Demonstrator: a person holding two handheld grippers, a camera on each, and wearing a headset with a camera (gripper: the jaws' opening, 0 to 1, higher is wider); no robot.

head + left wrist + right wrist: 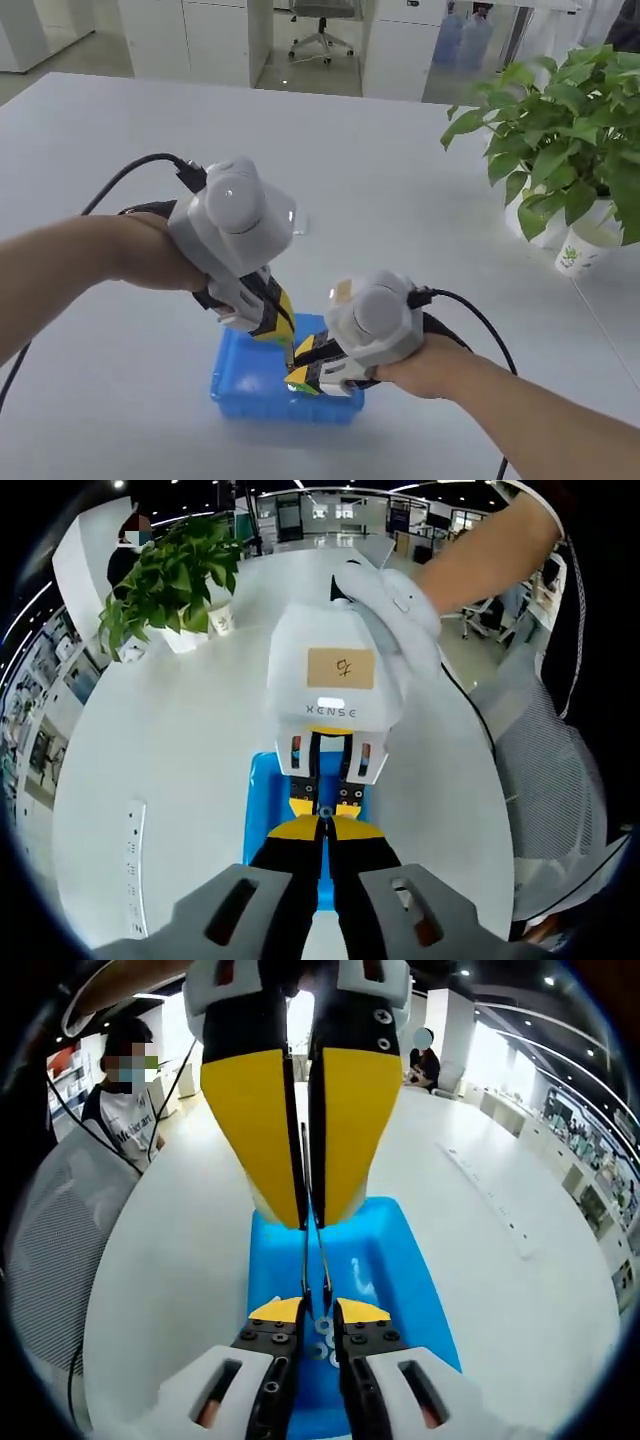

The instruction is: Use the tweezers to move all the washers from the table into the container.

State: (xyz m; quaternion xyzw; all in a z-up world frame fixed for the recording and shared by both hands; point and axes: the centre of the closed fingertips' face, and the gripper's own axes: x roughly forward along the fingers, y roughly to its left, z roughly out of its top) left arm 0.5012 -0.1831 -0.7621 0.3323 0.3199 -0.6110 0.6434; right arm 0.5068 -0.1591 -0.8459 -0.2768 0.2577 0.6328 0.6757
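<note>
A blue container (240, 395) (262, 800) (400, 1260) sits on the white table, and both grippers hang over it tip to tip. My left gripper (285, 335) (322, 825) (308, 1215) is shut on thin metal tweezers (305, 1260), which point down into the container. My right gripper (298, 378) (322, 805) (318, 1312) faces it, its jaws pinched around the tweezers' tips. A small washer (322, 1326) (325, 810) sits right at those tips. More washers (322, 1350) lie on the container floor below.
A potted plant (570, 150) (170, 580) stands at the table's far right. A white power strip (133, 865) (490, 1195) lies flat on the table. A seated person (125, 1110) is beyond the table edge. Black cables (120, 185) trail from the grippers.
</note>
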